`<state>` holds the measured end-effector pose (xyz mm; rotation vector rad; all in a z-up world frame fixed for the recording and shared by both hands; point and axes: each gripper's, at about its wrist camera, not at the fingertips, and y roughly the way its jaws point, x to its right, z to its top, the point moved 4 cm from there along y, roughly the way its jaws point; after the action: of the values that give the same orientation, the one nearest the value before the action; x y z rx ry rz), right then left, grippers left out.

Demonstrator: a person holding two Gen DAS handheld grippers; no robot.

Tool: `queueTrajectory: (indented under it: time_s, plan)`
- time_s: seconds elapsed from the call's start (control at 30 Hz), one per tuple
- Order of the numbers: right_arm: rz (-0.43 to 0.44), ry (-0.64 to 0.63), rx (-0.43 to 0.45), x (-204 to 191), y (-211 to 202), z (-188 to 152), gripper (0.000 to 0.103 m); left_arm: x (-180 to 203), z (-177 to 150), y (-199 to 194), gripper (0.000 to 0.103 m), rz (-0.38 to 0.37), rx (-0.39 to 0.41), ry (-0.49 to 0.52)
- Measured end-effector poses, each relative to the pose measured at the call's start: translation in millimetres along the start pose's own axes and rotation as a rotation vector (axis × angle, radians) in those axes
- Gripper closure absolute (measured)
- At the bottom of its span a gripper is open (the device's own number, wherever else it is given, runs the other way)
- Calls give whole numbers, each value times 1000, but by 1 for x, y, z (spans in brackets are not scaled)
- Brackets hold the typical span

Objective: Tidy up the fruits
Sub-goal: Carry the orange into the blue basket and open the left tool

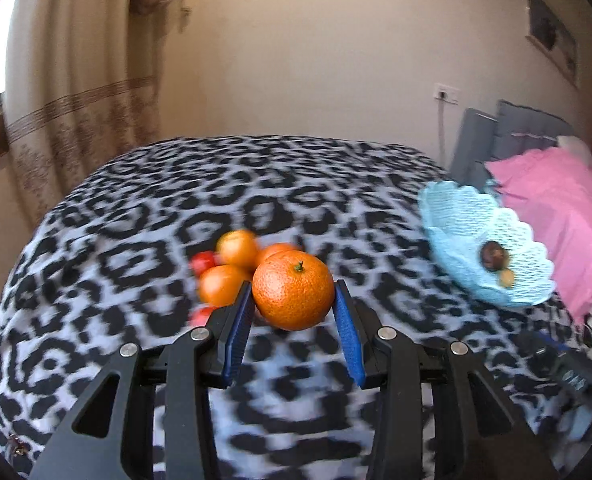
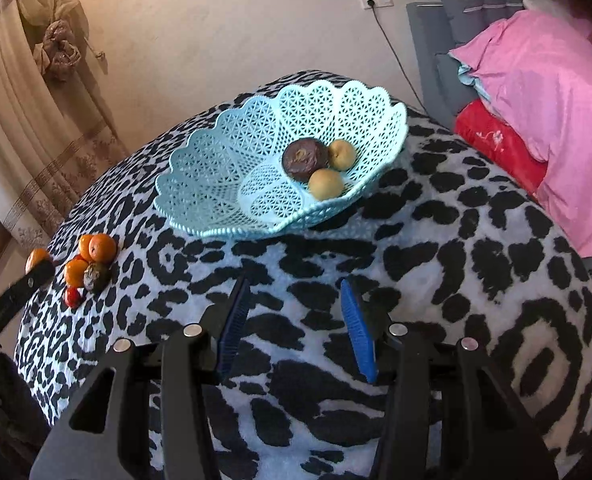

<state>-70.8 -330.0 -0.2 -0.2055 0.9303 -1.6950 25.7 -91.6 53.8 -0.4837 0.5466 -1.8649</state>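
Note:
My left gripper (image 1: 293, 283) is shut on an orange (image 1: 293, 295), held off the leopard-print blanket. Behind it lies a blurred pile of oranges (image 1: 231, 268) and small red fruits (image 1: 203, 262). The light-blue lattice basket (image 1: 448, 208) sits to the right. In the right wrist view the basket (image 2: 215, 148) holds a dark brown fruit (image 2: 304, 159) and two yellow ones (image 2: 327, 184). My right gripper (image 2: 296, 282) stands open and empty over the blanket, short of the basket. At far left the fruit pile (image 2: 91, 264) and the left gripper's finger (image 2: 31, 280) with its orange (image 2: 36, 258) show.
The black-and-white blanket (image 2: 416, 240) covers a bed. A pink pillow (image 2: 544, 92) on a red one (image 2: 496, 140) and a grey headboard (image 2: 440, 32) stand right of the basket. A curtain (image 2: 23, 120) hangs at left; a cable runs down from a wall socket (image 2: 374, 0).

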Motion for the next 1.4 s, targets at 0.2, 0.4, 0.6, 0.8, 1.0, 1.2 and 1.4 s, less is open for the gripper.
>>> queueTrajectory:
  time_s: [0.2, 0.4, 0.6, 0.8, 1.0, 1.2, 1.4]
  plan:
    - [21, 13, -33, 1, 9, -3, 47, 49, 10, 14, 63, -101, -44, 25]
    - [33, 22, -23, 2, 9, -3, 47, 98, 22, 22, 63, -162, -36, 102]
    - [49, 49, -19, 8, 7, -2, 46, 126, 31, 38, 63, -214, -77, 118]
    - [65, 56, -19, 10, 6, -1, 46, 148, 34, 47, 62, -237, -97, 157]
    - [74, 61, -22, 10, 6, -1, 46, 150, 35, 49, 26, -220, -85, 151]
    - [76, 59, -25, 11, 7, 0, 46, 138, 31, 51, 25, -186, -100, 121]
    - [75, 59, -25, 10, 7, 0, 46, 126, 26, 50, 23, -154, -107, 111]
